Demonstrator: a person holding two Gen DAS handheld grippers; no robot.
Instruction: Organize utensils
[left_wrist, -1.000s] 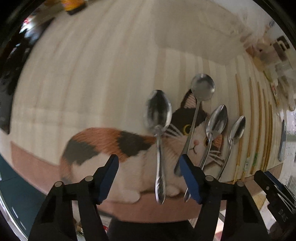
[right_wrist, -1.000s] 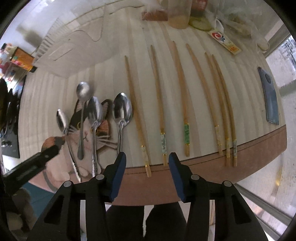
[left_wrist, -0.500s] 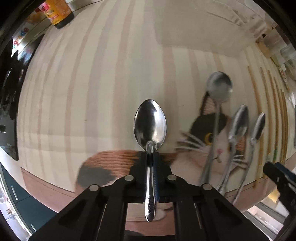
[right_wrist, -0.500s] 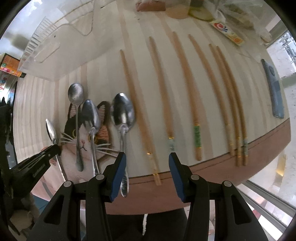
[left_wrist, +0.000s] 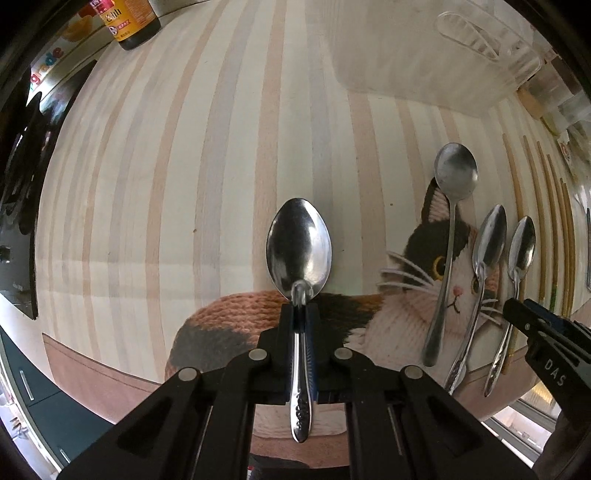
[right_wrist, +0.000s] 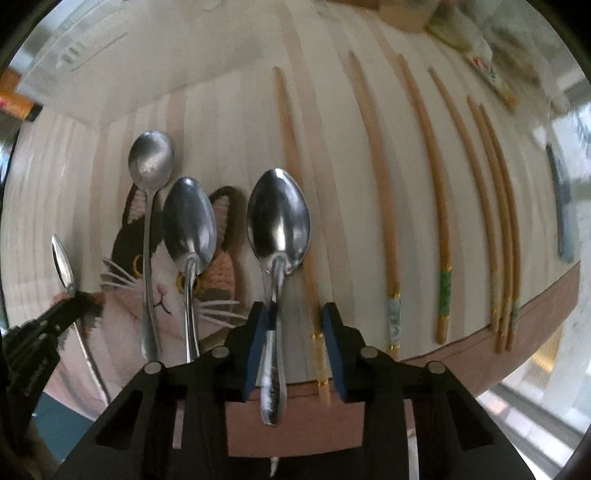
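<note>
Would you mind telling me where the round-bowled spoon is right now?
The round-bowled spoon lies on the cat mat, left of the right wrist view, with an oval spoon as its nearest neighbour on the right.

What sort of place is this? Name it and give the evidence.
Probably a home kitchen or dining table. Metal spoons and wooden chopsticks lie in rows on a striped tablecloth with a cat design, and a sauce bottle stands at the far edge.
</note>
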